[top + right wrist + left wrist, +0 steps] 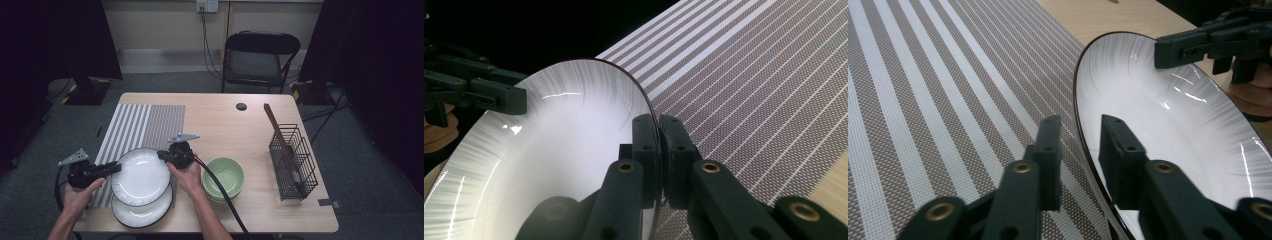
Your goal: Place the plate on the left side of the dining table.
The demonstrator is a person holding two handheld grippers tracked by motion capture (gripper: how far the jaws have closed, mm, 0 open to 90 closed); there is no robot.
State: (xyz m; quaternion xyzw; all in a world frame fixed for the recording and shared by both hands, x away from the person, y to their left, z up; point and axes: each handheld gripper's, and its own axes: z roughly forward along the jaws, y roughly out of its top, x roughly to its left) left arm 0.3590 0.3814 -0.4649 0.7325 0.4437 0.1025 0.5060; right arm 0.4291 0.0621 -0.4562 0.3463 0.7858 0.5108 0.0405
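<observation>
Right gripper (659, 150) pinching plate (559, 150) rim, forearm level

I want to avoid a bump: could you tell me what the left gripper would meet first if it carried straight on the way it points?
Probably the right gripper. The left gripper points across the upper white plate, whose rim sits between its parted jaws, towards it.

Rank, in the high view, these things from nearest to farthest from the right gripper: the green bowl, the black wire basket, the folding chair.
Measured from the right gripper, which is shut on the rim of the upper white plate:
1. Green bowl, just to its right on the table.
2. Black wire basket, near the table's right edge.
3. Folding chair, behind the table's far side.
</observation>
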